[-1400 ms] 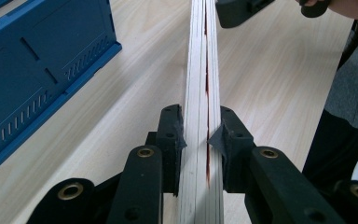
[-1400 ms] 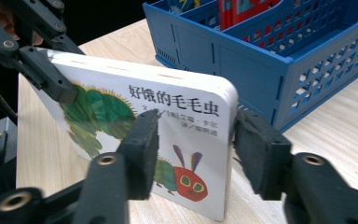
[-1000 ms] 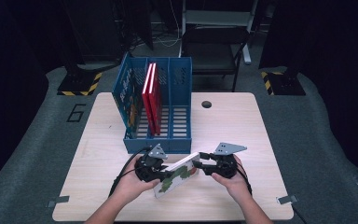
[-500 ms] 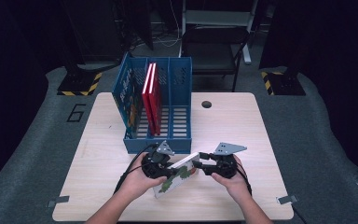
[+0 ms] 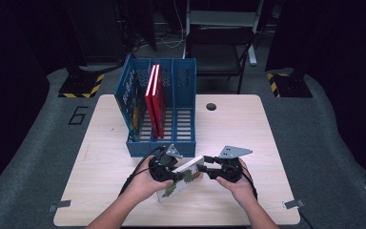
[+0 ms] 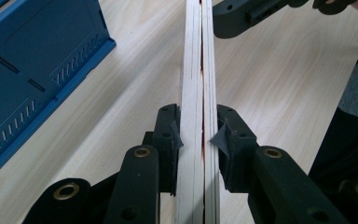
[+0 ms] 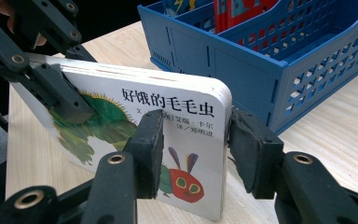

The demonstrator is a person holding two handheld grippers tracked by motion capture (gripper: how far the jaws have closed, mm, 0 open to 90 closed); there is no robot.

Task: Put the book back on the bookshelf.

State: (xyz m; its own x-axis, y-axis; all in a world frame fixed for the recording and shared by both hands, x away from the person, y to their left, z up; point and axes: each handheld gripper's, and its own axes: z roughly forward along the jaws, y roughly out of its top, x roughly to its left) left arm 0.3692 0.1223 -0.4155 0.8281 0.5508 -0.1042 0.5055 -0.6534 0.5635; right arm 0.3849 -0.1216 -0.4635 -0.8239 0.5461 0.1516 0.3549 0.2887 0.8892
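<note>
Book (image 5: 183,176) held off the tabletop near its front edge, between both grippers.
Left gripper (image 5: 164,168) is clamped on the page edges; right gripper (image 7: 193,149) straddles a corner, grip unclear. Compared with a second ago, the book has tipped more upright, probably readying it for a free slot in the blue rack (image 5: 183,143) behind, beside the red books (image 5: 155,98). Pale wood tabletop (image 5: 267,143), dark room, chair (image 5: 217,52) beyond.

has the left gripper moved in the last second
Yes, slightly: the left gripper shifted right along the front wall of the blue file rack, clamping the board book.
</note>
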